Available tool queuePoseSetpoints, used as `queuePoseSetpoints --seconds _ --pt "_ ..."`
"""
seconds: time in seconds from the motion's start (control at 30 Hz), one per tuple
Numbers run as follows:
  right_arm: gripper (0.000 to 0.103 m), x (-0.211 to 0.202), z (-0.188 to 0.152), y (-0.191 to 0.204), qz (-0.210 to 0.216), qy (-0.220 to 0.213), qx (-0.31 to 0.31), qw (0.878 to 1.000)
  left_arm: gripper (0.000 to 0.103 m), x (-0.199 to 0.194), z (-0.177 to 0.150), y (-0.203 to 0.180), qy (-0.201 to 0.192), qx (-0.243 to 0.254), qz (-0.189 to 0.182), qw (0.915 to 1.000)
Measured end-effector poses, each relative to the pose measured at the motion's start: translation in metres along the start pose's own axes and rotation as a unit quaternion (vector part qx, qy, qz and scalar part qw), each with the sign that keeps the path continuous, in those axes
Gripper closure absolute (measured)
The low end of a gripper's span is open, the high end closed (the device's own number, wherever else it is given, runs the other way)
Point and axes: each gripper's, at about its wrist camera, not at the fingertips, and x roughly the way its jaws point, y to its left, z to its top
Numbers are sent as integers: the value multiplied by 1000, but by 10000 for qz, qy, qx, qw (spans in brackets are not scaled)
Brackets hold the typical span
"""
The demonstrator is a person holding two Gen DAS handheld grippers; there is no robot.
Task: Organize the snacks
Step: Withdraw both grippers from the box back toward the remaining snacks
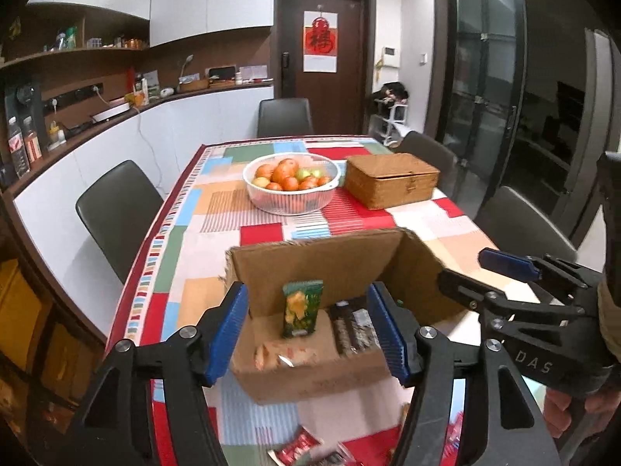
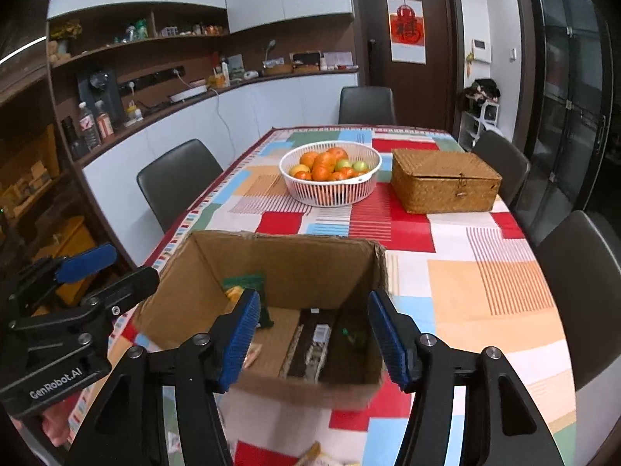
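An open cardboard box (image 1: 310,260) (image 2: 271,256) stands on the patchwork tablecloth just beyond both grippers. Inside it a green snack packet (image 1: 302,308) (image 2: 248,283) stands upright near the back wall. Dark packets (image 1: 353,330) (image 2: 310,343) lie flat on the box floor, and an orange-and-white packet (image 1: 279,355) lies at the front left. My left gripper (image 1: 310,330) (image 2: 112,268) hovers open over the box's near wall, its pads clear of the green packet. My right gripper (image 2: 314,334) (image 1: 485,272) is open beside it, with nothing held. Loose packets (image 1: 299,446) (image 2: 314,452) lie at the near table edge.
Farther back on the table are a white basket of oranges and green fruit (image 1: 291,182) (image 2: 330,174) and a lidded wicker box (image 1: 392,182) (image 2: 442,182). Dark chairs (image 1: 116,209) (image 2: 582,291) line both sides and the far end. A counter (image 2: 174,105) runs along the left wall.
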Motion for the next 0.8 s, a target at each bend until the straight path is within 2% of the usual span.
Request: queuePoseSetpoints --seconds 0.27,0.63,0.8 --pt "44 -35 -35 5 131 -62 -189 9997 38 -30 -33 -18 -55 57 -144 9999" --pt "44 -50 -81 -2 163 311 -153 9993 37 -52 -72 -31 115 108 -220 9996" --pt "44 -52 -101 -6 119 493 -83 9987 36 -50 -93 -36 355 215 -186 9990"
